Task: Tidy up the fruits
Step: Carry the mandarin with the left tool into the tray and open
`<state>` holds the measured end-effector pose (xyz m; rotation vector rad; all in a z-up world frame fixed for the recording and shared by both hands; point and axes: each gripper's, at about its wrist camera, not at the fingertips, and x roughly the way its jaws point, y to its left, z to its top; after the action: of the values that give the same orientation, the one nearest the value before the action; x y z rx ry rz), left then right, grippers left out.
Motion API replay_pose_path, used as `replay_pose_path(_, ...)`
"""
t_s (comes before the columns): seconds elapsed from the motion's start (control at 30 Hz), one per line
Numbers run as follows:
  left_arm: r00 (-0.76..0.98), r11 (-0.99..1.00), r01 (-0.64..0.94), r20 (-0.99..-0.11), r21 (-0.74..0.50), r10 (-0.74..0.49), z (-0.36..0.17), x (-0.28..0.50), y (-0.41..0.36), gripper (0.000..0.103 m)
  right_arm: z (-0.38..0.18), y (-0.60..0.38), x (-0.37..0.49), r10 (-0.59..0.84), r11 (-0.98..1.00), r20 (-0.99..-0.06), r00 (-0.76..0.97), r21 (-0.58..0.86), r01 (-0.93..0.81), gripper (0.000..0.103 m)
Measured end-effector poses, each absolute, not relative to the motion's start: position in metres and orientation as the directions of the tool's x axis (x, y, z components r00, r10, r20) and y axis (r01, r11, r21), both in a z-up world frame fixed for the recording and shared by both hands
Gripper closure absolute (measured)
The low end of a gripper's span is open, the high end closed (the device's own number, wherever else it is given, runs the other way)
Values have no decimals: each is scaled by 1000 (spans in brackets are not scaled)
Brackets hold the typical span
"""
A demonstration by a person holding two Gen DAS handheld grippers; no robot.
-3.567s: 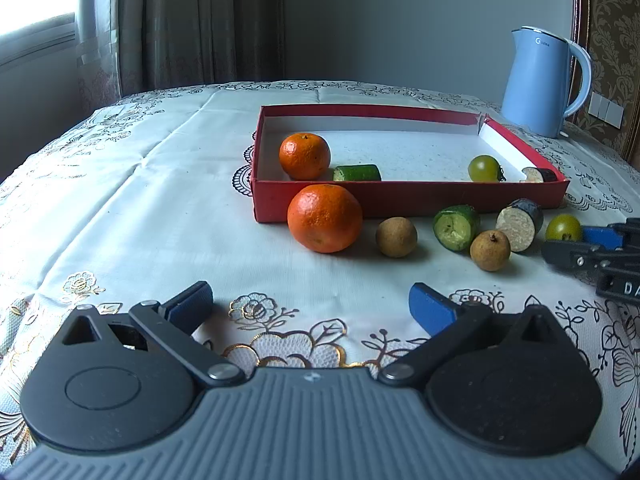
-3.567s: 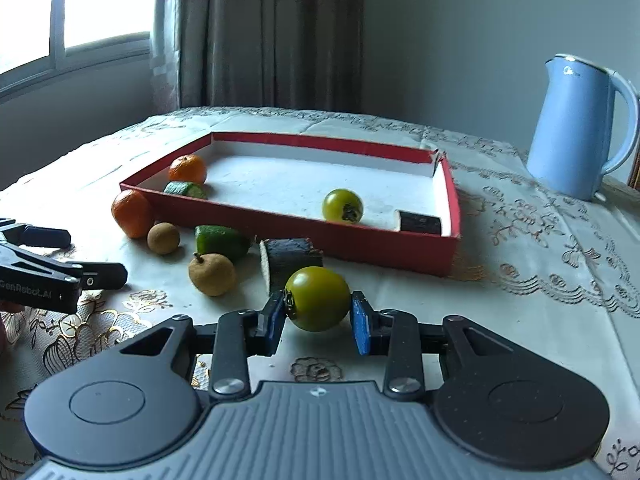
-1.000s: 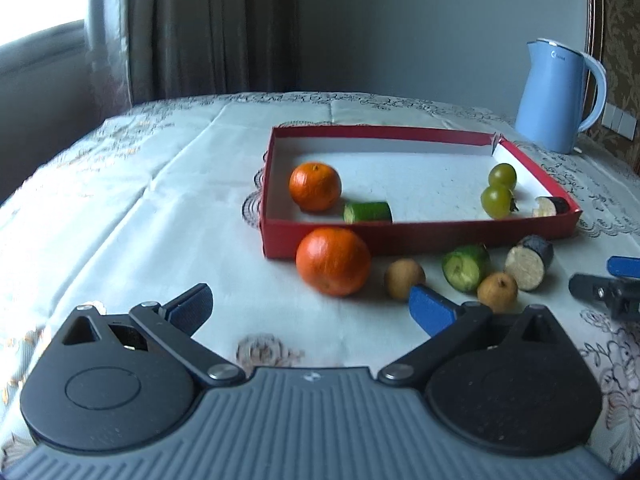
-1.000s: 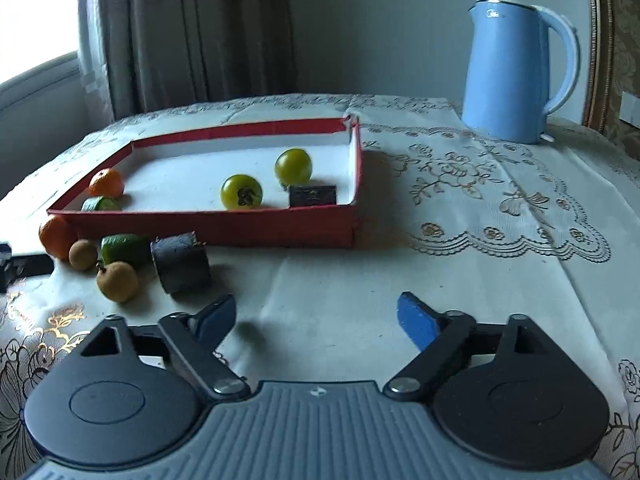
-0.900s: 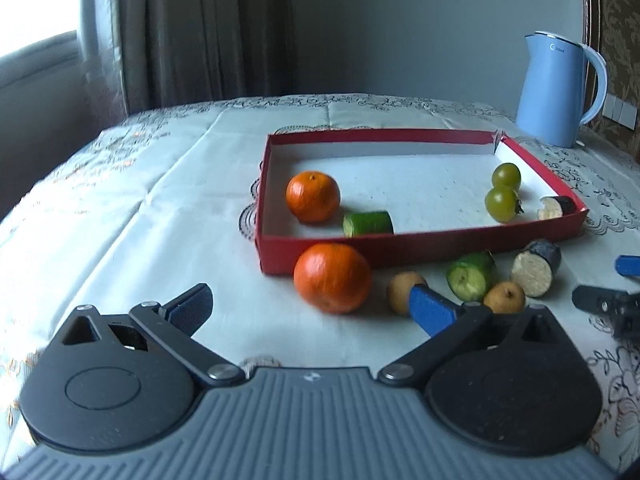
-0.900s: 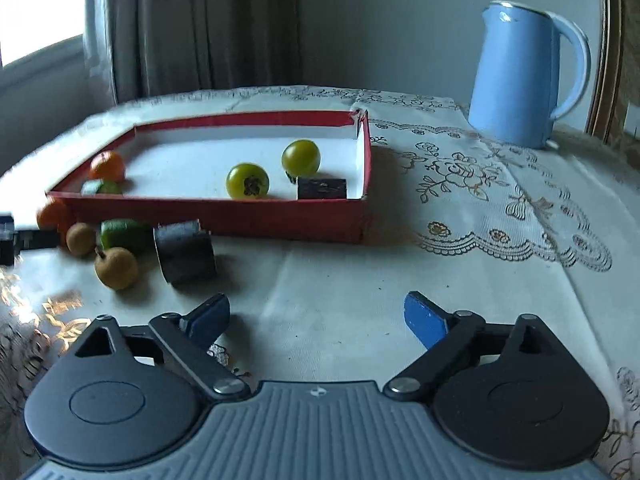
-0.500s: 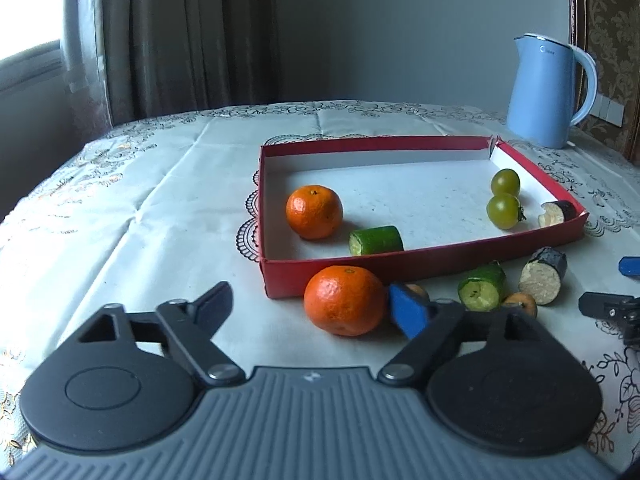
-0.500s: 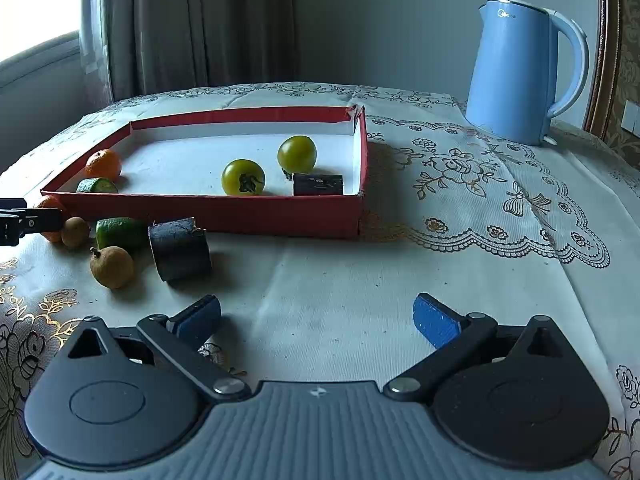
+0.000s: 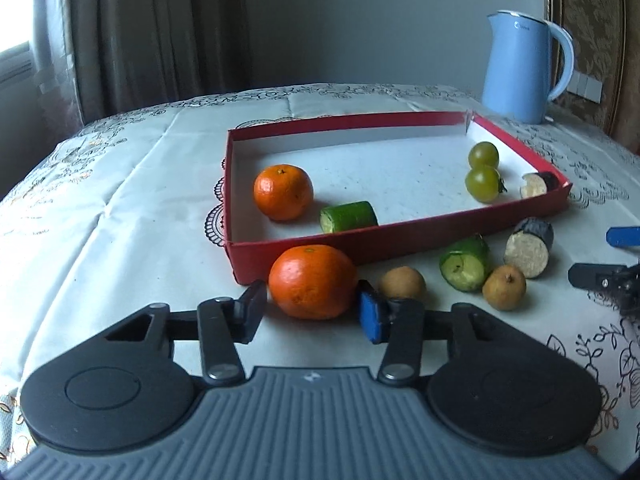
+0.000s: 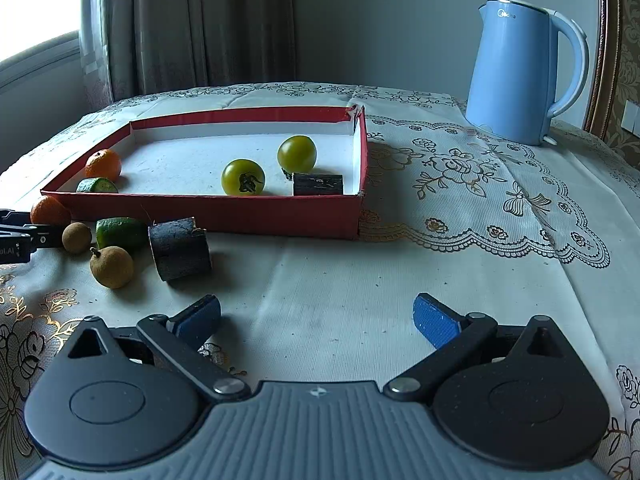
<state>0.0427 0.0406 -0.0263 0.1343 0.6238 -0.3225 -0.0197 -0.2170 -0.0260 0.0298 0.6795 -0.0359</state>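
Observation:
A red box (image 9: 400, 236) holds an orange (image 9: 283, 192), a cucumber piece (image 9: 349, 217), two green tomatoes (image 9: 484, 184) and an eggplant piece (image 9: 536, 185). My left gripper (image 9: 312, 310) has its pads against both sides of a second orange (image 9: 313, 281) that rests on the cloth in front of the box. Beside it lie two longans (image 9: 401, 282), a cucumber piece (image 9: 465, 265) and an eggplant piece (image 9: 528, 247). My right gripper (image 10: 316, 322) is open and empty, low over the cloth, right of the eggplant piece (image 10: 180, 249). The box shows in the right wrist view (image 10: 256, 213).
A blue kettle (image 10: 524, 68) stands at the back right of the table. The table is covered by a white embroidered cloth (image 10: 480, 208). Curtains (image 9: 152, 36) and a window lie behind. The right gripper's fingers (image 9: 600, 276) show at the right edge of the left wrist view.
My left gripper has moved forward to the loose orange and narrowed its jaws around it. My right gripper, which earlier held a green tomato, now stays open and empty; two tomatoes lie in the box.

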Motion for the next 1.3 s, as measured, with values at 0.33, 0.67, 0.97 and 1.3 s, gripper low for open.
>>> replay_pose_path(0.33, 802, 946, 324, -533, 10, -269, -10, 22, 40, 62, -26, -217, -20, -23, 999, -629, 777, 17, 43, 0)
replay_pose_path(0.67, 806, 929, 369, -497, -2, -321, 23, 74, -4, 62, -26, -217, -19, -23, 999, -628, 777, 18, 44, 0)
replay_pose_path(0.97, 801, 960, 278, -557, 21, -220, 1, 138, -24, 62, -26, -218, -19, -22, 999, -629, 777, 19, 44, 0)
replay_pose_path(1.3, 821, 966, 249, -544, 64, -176, -11, 154, -28, 39, -26, -218, -19, -22, 999, -629, 777, 20, 44, 0)
